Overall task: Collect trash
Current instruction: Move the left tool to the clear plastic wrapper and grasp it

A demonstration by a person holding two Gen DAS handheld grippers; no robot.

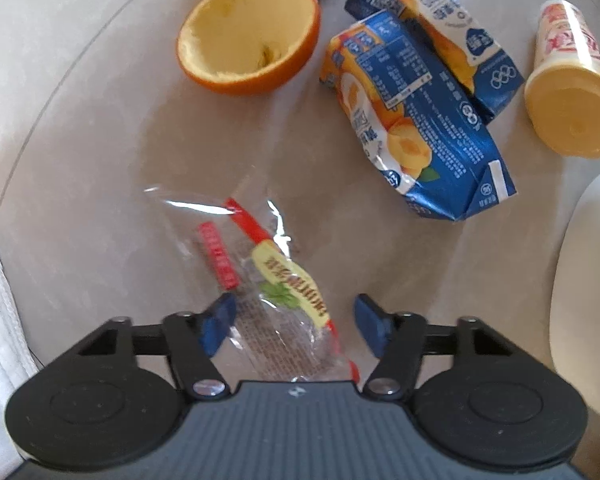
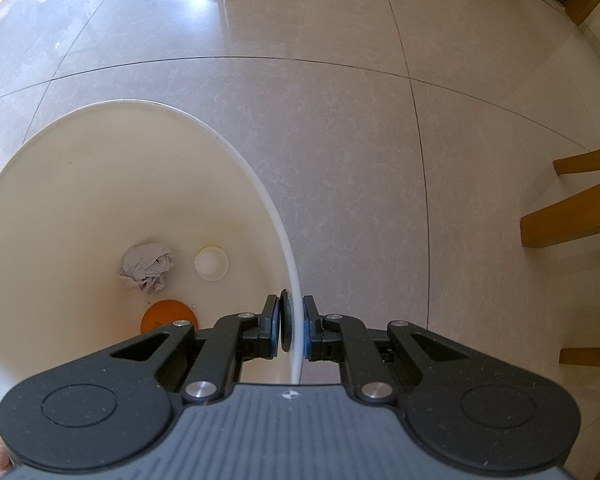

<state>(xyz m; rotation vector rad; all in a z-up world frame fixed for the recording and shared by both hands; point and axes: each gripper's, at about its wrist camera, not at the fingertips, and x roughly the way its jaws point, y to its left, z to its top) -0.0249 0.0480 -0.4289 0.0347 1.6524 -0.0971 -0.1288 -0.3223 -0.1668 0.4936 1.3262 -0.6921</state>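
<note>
The left gripper (image 1: 295, 328) points straight down, jaws spread around a clear wrapper (image 1: 272, 304). The right gripper (image 2: 291, 326) points steeply down, jaws pinching the white bin (image 2: 256, 184) rim.

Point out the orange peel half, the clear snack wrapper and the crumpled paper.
orange peel half (image 1: 244, 36), left wrist view, pale inner pith.
clear snack wrapper (image 1: 280, 280), left wrist view, yellow label.
crumpled paper (image 2: 149, 267), right wrist view, its middle.

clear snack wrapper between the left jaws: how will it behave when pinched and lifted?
The clear wrapper looks like thin, crinkled film, so it is probably very light and floppy, sagging from the left gripper. Its glossy surface may slip between the pads. Flat on the floor, it may slide rather than lift.
</note>
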